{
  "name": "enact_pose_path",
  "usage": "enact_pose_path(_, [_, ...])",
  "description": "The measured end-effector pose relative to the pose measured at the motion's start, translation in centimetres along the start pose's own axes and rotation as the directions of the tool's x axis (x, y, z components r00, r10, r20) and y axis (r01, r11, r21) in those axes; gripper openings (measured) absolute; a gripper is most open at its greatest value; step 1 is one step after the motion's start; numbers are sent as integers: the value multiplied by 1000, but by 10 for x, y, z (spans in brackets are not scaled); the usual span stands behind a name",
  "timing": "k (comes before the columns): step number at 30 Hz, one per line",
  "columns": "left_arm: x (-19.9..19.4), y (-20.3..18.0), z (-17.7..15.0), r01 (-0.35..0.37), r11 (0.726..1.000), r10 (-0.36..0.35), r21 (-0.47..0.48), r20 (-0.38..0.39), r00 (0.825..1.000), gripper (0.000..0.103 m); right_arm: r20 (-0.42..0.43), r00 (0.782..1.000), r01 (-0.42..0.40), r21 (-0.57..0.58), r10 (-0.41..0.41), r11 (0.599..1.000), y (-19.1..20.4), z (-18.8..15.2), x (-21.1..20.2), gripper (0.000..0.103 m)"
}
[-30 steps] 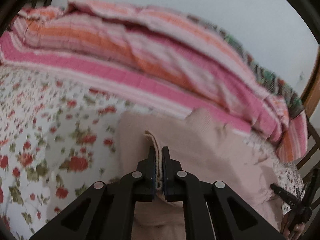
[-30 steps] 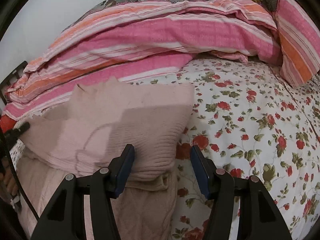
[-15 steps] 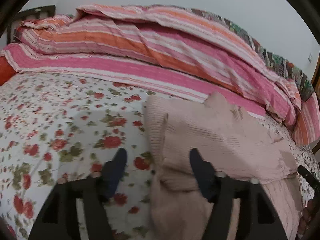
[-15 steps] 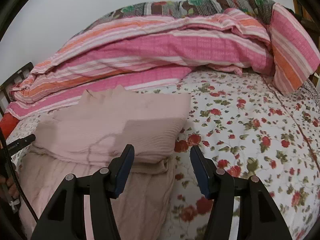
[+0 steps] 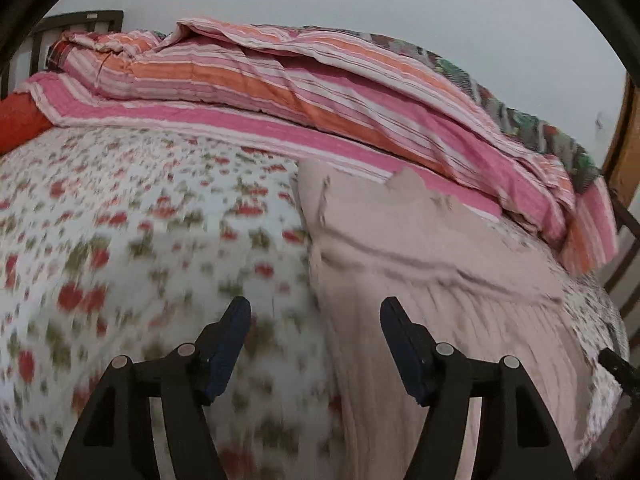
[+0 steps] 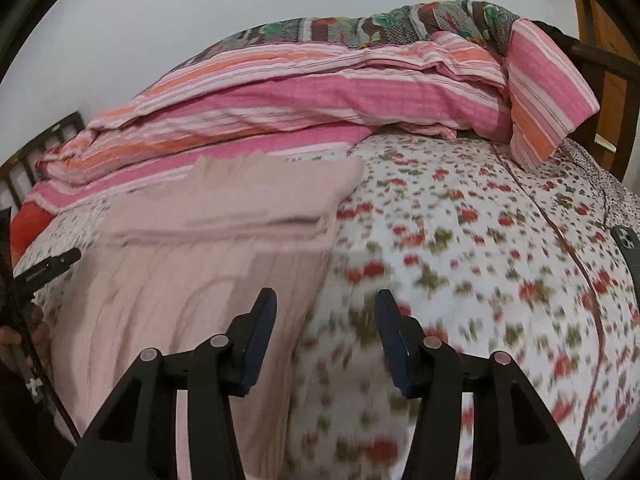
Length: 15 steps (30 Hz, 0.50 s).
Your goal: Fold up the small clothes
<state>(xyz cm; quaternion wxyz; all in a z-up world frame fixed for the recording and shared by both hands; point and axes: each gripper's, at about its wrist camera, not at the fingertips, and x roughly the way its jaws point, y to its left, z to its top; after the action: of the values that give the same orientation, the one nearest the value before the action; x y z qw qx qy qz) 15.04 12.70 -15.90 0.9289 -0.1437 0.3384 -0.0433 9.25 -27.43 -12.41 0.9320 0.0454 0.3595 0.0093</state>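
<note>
A pale pink knitted garment [image 5: 420, 248] lies on the floral bedsheet [image 5: 120, 240], its far part folded over the near part. My left gripper [image 5: 315, 308] stands open above the garment's left edge, holding nothing. In the right wrist view the same garment [image 6: 224, 216] fills the left half. My right gripper [image 6: 326, 300] hovers over its right edge with the jaws closing. The left finger [image 6: 262, 320] is over the knit and the right finger is over the sheet. The pads press on nothing.
A rolled pink and orange striped quilt [image 5: 320, 92] runs along the wall behind the garment. A dark phone [image 6: 626, 240] lies on the sheet at the far right. A hand [image 6: 24, 336] and the other gripper's tip [image 6: 48, 268] show at the left.
My left gripper let go of the garment's fold and opened. Both grippers pulled back toward the near side of the bed. The folded part now lies flat.
</note>
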Motion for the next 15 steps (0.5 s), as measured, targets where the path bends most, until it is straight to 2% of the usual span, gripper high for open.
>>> enact_pose_path(6, [-38, 4, -42, 41, 998, -41, 53, -4, 999, 65, -57, 998, -25, -31, 23, 999, 11, -47, -14, 49])
enact_pose_path(11, [-66, 6, -72, 126, 992, -125, 23, -31, 992, 65, -84, 995, -59, 22, 60, 998, 9, -80, -19, 49])
enact_pose_path(15, [-74, -1, -95, 109, 994, -107, 30, -61, 992, 65, -67, 995, -74, 3, 74, 997, 14, -96, -24, 39])
